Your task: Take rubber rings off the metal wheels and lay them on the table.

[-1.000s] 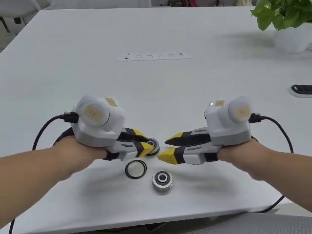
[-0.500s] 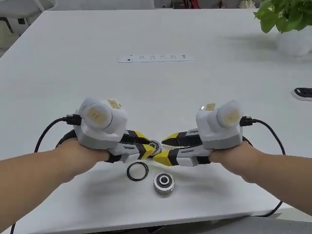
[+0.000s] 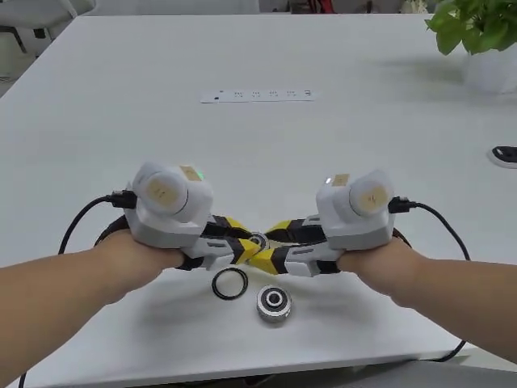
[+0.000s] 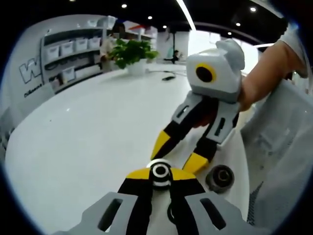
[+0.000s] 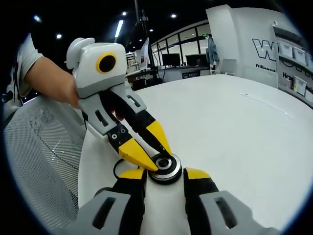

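Head view first: both grippers meet nose to nose close to the near edge of the white bench (image 3: 323, 145). The left gripper (image 3: 245, 242) comes in from 9 o'clock, and its fingers are pinched tight on a small metal wheel (image 3: 258, 240). The right gripper (image 3: 271, 244) comes in from 3 o'clock with its fingers spread, one yellow tip above that same wheel and one below.

Right gripper view now: the metal wheel sits squarely between the two parted tips, and its outer rim looks dark. Whether those tips actually touch it, I cannot tell. From 10 o'clock the left gripper reaches in, its yellow tips clamped on the wheel.

Left gripper view confirms it: the fingers are closed, with the wheel caught at their very ends. The other gripper stands wide open just beyond, at 1 o'clock.

Back in the head view, a loose rubber ring (image 3: 229, 284) lies flat on the bench at 7 o'clock from the gripped wheel. A second wheel (image 3: 274, 302) rests near that ring at 5 o'clock, the two of them apart. Far across, a socket strip (image 3: 254, 95) sits at 12 o'clock and a potted plant (image 3: 477, 32) at 1 o'clock.
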The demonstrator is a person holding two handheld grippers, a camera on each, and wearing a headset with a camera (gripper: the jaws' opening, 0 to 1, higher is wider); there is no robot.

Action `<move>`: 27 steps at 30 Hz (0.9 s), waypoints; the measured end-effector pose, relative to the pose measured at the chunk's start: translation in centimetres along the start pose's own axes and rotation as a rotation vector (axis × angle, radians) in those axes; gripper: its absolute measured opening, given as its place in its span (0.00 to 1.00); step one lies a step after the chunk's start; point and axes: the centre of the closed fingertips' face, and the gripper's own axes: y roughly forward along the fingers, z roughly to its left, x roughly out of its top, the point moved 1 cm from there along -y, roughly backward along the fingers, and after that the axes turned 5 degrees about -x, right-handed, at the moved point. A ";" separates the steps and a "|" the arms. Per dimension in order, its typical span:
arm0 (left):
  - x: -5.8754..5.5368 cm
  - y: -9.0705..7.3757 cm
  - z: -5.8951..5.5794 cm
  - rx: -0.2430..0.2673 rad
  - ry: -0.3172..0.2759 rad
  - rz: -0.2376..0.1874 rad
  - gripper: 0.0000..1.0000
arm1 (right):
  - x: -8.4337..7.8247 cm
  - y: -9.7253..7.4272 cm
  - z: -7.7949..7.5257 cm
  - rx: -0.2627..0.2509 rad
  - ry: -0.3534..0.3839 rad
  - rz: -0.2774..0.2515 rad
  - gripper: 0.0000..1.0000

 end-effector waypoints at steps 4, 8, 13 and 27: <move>0.0 0.0 0.0 0.001 0.000 0.000 0.13 | -0.1 -0.2 0.0 0.002 -0.004 -0.002 0.26; 0.0 0.0 0.0 0.002 0.000 0.000 0.13 | -0.3 -0.4 -0.1 0.004 0.003 0.003 0.24; -0.1 0.0 -0.1 0.003 -0.002 0.000 0.13 | -0.4 -0.6 -0.1 0.005 0.009 0.008 0.23; -0.1 -0.1 -0.1 0.004 -0.008 0.001 0.13 | -0.6 -0.8 -0.3 0.005 0.017 0.017 0.20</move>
